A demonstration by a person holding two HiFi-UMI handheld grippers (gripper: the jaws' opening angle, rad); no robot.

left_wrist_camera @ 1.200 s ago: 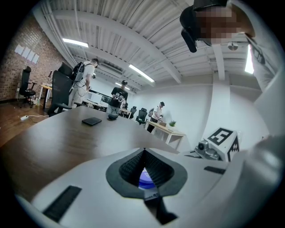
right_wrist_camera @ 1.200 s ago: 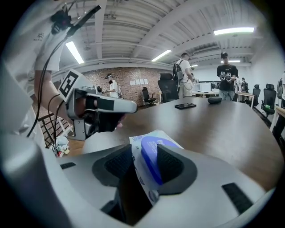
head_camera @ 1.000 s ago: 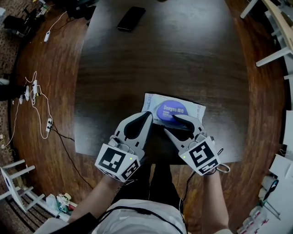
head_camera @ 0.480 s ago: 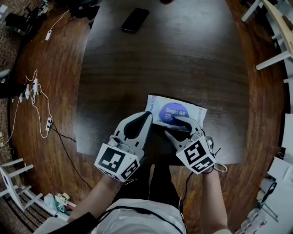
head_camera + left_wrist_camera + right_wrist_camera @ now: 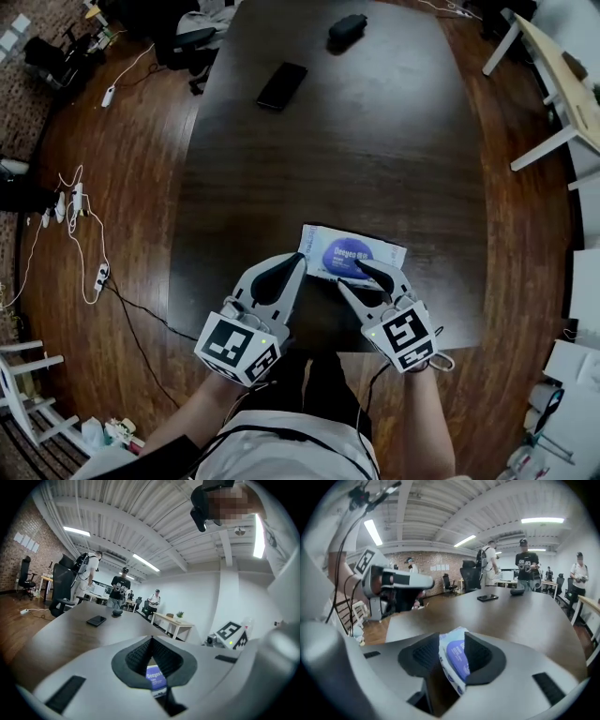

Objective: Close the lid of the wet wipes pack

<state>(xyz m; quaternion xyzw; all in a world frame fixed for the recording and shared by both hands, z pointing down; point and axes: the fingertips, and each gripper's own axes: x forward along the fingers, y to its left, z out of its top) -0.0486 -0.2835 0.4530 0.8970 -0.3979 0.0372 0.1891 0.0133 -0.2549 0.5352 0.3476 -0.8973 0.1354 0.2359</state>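
Note:
The wet wipes pack (image 5: 323,246) is white with a blue oval lid (image 5: 349,254) and lies near the front edge of the dark table (image 5: 375,141). My right gripper (image 5: 357,273) is shut on the pack's near edge. In the right gripper view the pack (image 5: 457,660) sits tilted between the jaws of that right gripper (image 5: 451,638). My left gripper (image 5: 300,259) is shut and empty, its tips together at the pack's left end. In the left gripper view the pack (image 5: 156,678) shows through the gap behind the joined tips of the left gripper (image 5: 151,641).
A black phone (image 5: 282,85) and a dark case (image 5: 347,25) lie at the table's far end. Cables and a power strip (image 5: 75,202) trail over the wooden floor on the left. White table legs (image 5: 544,84) stand at the right. People stand in the background (image 5: 525,564).
The head view has pulled back and shows more of the table's far end. Both grippers and the pack sit a little nearer the table's front edge; the grips look the same.

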